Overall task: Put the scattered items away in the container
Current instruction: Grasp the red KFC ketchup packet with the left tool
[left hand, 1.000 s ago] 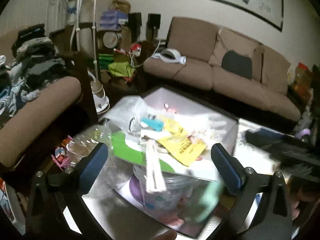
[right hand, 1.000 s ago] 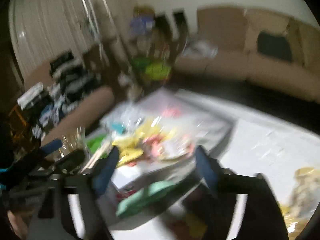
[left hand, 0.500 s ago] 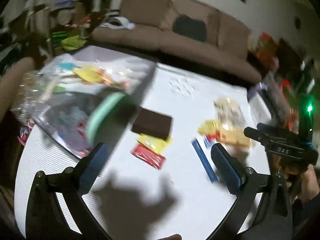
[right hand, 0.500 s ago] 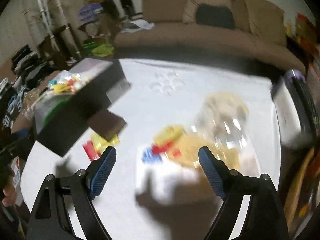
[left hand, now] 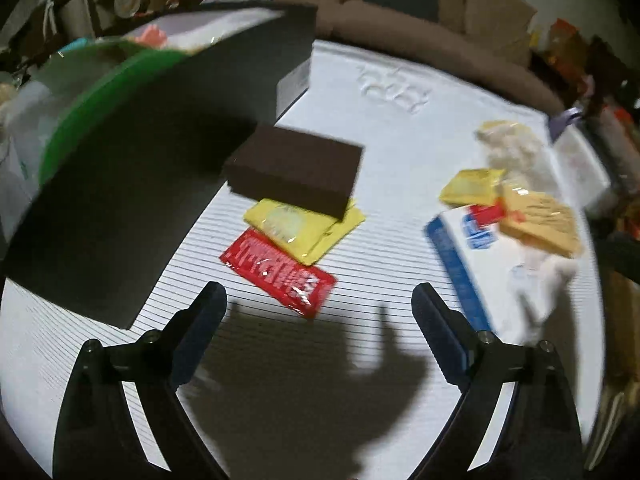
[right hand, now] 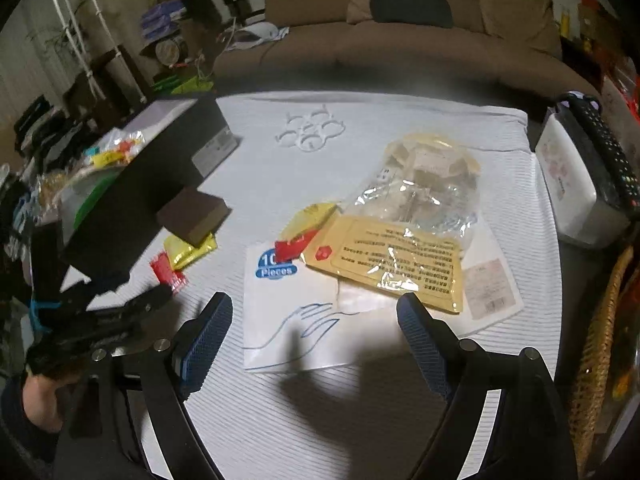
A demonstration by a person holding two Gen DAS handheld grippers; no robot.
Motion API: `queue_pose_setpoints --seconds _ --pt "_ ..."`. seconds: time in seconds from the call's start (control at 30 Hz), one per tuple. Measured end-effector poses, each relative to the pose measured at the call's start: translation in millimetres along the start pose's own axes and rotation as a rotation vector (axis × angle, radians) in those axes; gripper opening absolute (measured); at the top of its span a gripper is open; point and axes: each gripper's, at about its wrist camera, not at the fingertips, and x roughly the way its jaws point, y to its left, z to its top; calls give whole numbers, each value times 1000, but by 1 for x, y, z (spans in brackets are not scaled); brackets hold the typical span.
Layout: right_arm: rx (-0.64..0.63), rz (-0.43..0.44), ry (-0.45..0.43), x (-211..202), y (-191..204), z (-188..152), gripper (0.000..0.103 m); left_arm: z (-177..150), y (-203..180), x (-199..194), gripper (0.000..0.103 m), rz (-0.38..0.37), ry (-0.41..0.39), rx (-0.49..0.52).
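From my left gripper I see the red sachet just ahead of the fingers and between their lines, a yellow sachet overlapping its far end, and a brown box resting on that. The fingers are closing but wide apart, with nothing between them. The black container looms left of the left finger, a green sheet and bright bits showing over its rim.

Only my right gripper shows the pile ahead of its fingers clearly: a white glove packet lies between them, and beyond it a crinkled clear bag with a yellow label. These fingers stand wide, gripping nothing. Far left of them sits the container, with the other gripper near the red sachet. All rests on the white ribbed surface.
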Motion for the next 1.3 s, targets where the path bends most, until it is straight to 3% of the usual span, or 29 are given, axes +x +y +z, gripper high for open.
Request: queue_pose_setpoints --seconds 0.27,0.4,0.47,0.5,0.53,0.63,0.77,0.97,1.07,1.2,1.3 --pt "-43 -35 40 19 -8 -5 87 7 7 40 92 33 53 -36" --pt "-44 -41 51 27 -11 -3 87 8 -2 46 84 51 44 63" --pt "-50 -45 59 31 -10 -3 87 10 -3 44 67 38 40 99" --pt "-51 -44 63 32 -9 -3 87 11 -1 43 50 34 40 108" --pt "-54 -41 63 33 -8 -3 87 12 0 41 42 26 46 118" --pt "-62 -37 56 32 -4 -1 87 14 10 36 25 -37 102 128" --pt "-63 -27 48 30 -1 -1 87 13 30 19 20 -207 171 13" --pt "-61 -16 46 29 0 -3 87 12 46 -53 19 -353 67 -56" --pt "-71 -21 31 27 1 -3 87 15 43 -69 19 -313 8 -22" --pt "-100 17 3 29 8 -4 86 19 29 -83 20 -180 -55 86" --pt "-95 74 -9 44 23 -1 80 21 29 -91 20 -172 -72 98"
